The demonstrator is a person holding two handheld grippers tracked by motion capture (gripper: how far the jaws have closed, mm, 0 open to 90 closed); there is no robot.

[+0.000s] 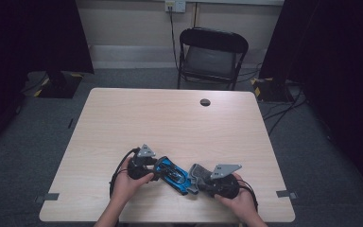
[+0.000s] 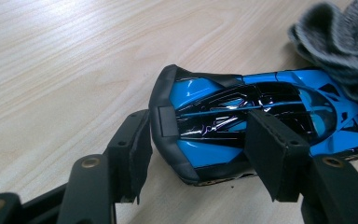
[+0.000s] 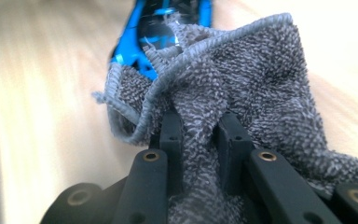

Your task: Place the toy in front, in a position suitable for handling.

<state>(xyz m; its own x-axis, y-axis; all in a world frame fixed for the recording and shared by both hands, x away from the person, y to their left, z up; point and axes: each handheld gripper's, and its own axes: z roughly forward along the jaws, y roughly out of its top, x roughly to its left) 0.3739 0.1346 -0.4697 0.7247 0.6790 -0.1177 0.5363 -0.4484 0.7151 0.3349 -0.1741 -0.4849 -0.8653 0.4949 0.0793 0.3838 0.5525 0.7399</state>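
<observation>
A glossy blue and black toy car (image 1: 174, 174) lies on the wooden table (image 1: 170, 118) near its front edge. My left gripper (image 1: 158, 169) comes at the car from the left and is shut on its rear end. In the left gripper view the car (image 2: 242, 112) sits between the two black pads, with my left gripper (image 2: 203, 140) clamping the back corner. My right gripper (image 1: 202, 182) is shut on a grey terry cloth (image 1: 198, 172). In the right gripper view the cloth (image 3: 242, 79) is bunched between the jaws of my right gripper (image 3: 200, 126) and rests against the car's nose (image 3: 168, 23).
A black folding chair (image 1: 212, 52) stands beyond the table's far edge. A round cable hole (image 1: 205, 102) sits in the far part of the tabletop. Dark curtains flank both sides, and cables run over the floor at the right.
</observation>
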